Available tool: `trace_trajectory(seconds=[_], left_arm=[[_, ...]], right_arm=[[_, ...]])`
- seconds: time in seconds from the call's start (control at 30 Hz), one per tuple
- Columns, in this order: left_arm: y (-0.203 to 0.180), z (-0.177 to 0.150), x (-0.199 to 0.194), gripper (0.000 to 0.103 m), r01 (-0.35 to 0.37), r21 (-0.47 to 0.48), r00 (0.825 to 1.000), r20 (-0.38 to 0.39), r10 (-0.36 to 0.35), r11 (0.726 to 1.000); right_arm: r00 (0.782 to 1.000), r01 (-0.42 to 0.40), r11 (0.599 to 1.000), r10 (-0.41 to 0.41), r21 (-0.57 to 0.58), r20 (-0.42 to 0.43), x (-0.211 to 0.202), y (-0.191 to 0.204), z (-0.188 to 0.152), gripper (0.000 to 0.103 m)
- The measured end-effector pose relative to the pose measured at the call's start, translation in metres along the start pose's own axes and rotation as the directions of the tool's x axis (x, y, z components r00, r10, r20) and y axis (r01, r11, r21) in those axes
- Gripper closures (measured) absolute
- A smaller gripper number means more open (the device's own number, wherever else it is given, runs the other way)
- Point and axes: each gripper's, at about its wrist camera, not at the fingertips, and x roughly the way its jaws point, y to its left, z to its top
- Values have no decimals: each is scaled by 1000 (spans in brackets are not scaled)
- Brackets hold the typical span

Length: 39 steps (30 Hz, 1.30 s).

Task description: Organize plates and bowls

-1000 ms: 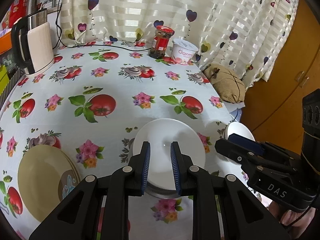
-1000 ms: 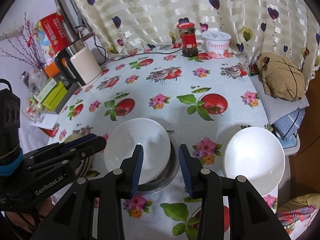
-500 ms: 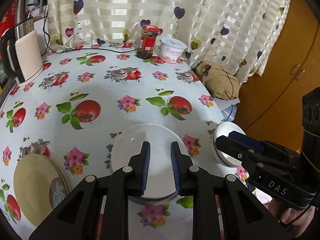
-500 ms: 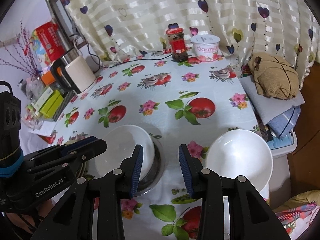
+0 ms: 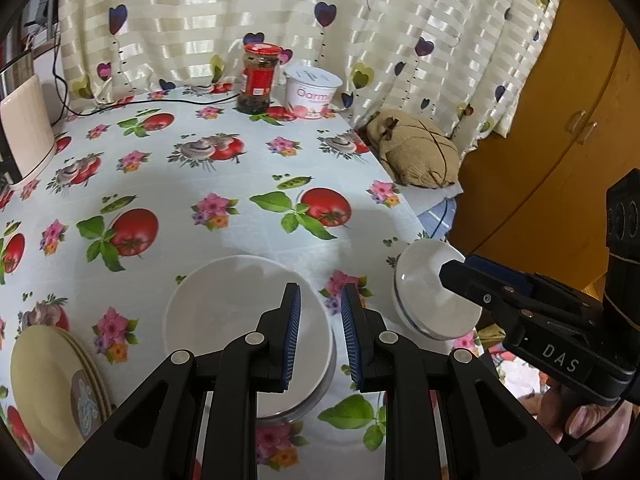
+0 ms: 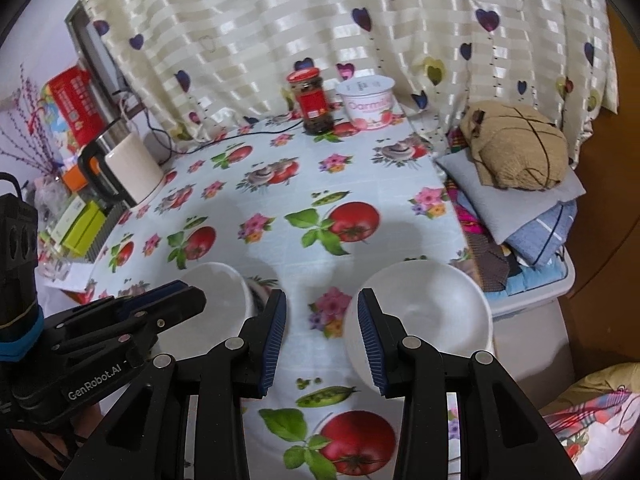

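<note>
A white bowl (image 5: 240, 320) rests in a grey metal dish (image 5: 308, 404) near the table's front. My left gripper (image 5: 320, 334) hovers open over its right rim, one finger above the bowl's inside and one above the tablecloth. A second white bowl (image 6: 428, 312) stands at the table's right edge, also in the left wrist view (image 5: 424, 300). My right gripper (image 6: 323, 332) is open over bare tablecloth between the two bowls, its right finger in front of that bowl's left rim. A stack of yellow plates (image 5: 44, 380) lies front left. The left gripper (image 6: 176, 300) hides part of the first bowl (image 6: 218, 288).
At the back stand a red-lidded jar (image 5: 258, 78), a yogurt tub (image 5: 312, 92) and a black cable (image 5: 160, 102). A kettle (image 6: 128, 168) stands back left. A brown bundle (image 6: 516, 148) on folded cloths lies beyond the right edge, with a wooden cabinet (image 5: 560, 120) behind.
Both grippers have slid to the right over the table. The bowl in the dish has drifted left under the left gripper. The edge bowl now sits by the right gripper's right finger.
</note>
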Motion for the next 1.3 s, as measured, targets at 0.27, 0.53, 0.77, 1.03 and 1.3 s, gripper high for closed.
trace_trajectory(seconds=[0.27, 0.53, 0.77, 1.03, 1.3], left_arm=[[-14, -1, 16, 81, 40, 16, 998, -40, -39, 999], [-28, -1, 29, 81, 78, 23, 994, -72, -76, 997], [-38, 0, 42, 81, 99, 28, 991, -97, -96, 995], [-48, 0, 58, 80, 110, 37, 987, -122, -105, 993], [-55, -2, 75, 80, 115, 41, 982, -153, -107, 993]], right_arm=[[999, 40, 998, -40, 47, 5, -5, -26, -4, 66], [997, 72, 993, -73, 92, 8, -9, -51, -7, 66], [996, 93, 987, -93, 129, -7, -6, -70, -13, 66], [994, 111, 982, -109, 155, -22, -1, -85, -18, 66], [991, 128, 975, -121, 180, -51, 10, -98, -24, 66]])
